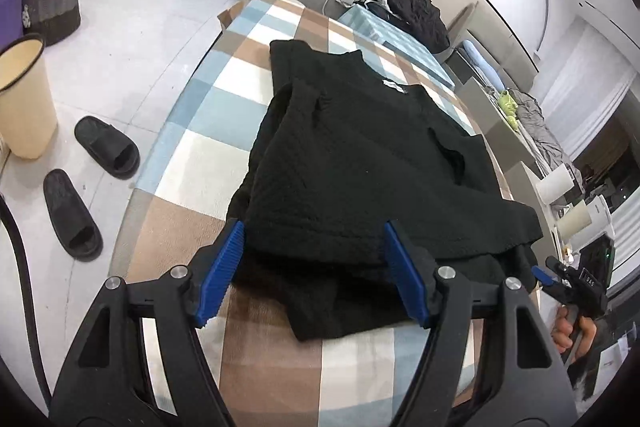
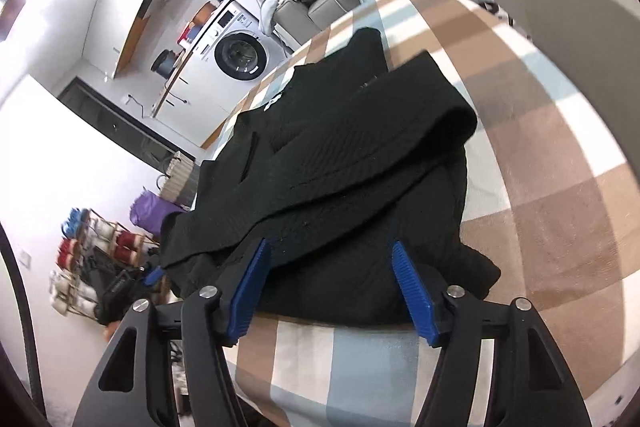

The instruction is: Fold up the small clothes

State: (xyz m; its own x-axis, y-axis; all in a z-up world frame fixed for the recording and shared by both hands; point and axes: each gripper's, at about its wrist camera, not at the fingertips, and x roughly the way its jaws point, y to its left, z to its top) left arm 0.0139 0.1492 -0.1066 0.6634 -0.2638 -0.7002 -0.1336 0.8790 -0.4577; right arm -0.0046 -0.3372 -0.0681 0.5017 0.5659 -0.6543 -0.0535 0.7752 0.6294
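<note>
on the checked blanket we see the black top lying partly folded, with our left gripper and right gripper both spread wide at its near edge, holding nothing.

Black garment (quilted), checked tablecloth
</note>
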